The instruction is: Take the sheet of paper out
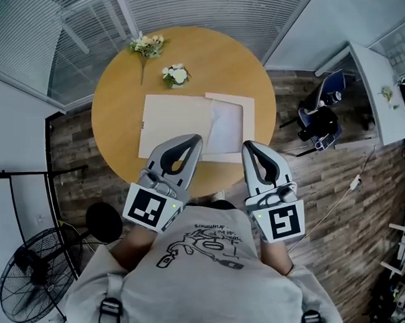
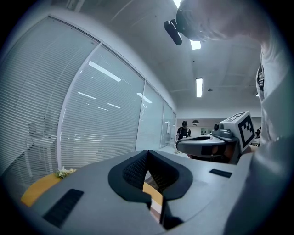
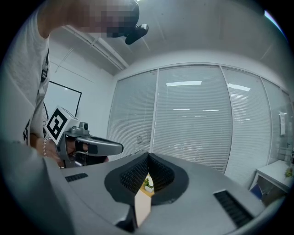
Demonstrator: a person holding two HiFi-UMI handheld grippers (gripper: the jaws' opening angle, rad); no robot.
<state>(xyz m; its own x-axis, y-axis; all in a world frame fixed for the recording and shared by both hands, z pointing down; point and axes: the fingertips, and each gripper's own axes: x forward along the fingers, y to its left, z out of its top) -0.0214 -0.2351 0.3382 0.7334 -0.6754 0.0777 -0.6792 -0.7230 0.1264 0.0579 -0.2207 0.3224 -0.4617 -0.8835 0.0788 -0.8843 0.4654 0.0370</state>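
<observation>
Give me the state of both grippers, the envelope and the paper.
left gripper: jaws shut, empty.
right gripper: jaws shut, empty.
envelope: flat on the table, flap open.
sheet of paper: showing at the envelope's open end, not yet out.
flower sprig: lying on the table.

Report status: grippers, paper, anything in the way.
Left hand-held gripper and right hand-held gripper both shut, empty, at near edge of table. Sheet of paper showing at right end of open envelope, untouched. Flowers beyond, nothing blocking.
</observation>
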